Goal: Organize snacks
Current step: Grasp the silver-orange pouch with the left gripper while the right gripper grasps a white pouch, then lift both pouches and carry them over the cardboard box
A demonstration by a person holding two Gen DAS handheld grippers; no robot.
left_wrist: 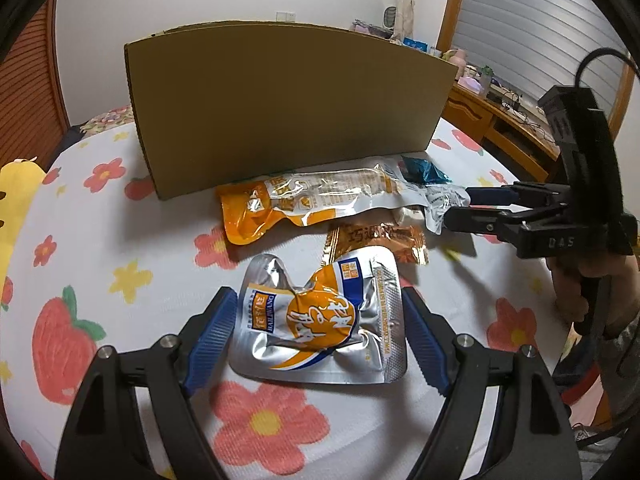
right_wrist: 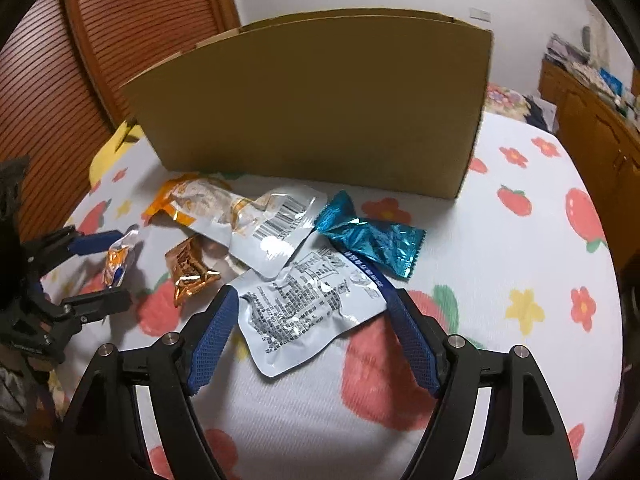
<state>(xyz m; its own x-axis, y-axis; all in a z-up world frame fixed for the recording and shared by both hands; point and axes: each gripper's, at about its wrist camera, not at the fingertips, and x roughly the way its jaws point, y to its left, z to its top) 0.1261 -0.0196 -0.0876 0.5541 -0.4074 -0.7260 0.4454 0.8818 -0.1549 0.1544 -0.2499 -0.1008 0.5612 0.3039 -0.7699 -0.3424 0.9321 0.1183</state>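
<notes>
Several snack packets lie on the flowered cloth in front of a cardboard box (left_wrist: 288,108), which also shows in the right wrist view (right_wrist: 320,108). My left gripper (left_wrist: 320,304) is open, its blue pads on either side of a silver-and-orange pouch (left_wrist: 320,316). My right gripper (right_wrist: 312,300) is open around a white pouch with printed text (right_wrist: 304,300). Next to it lie a blue foil packet (right_wrist: 372,236), a long orange-and-silver pouch (left_wrist: 308,200) and a small brown foil packet (right_wrist: 190,272). The right gripper also shows in the left wrist view (left_wrist: 452,208).
The flowered cloth (right_wrist: 520,260) covers the surface, with bare cloth right of the packets. A wooden louvred door (right_wrist: 100,40) stands at the left. A wooden desk (left_wrist: 504,124) with clutter is at the far right. A yellow cushion (left_wrist: 16,196) lies at the left edge.
</notes>
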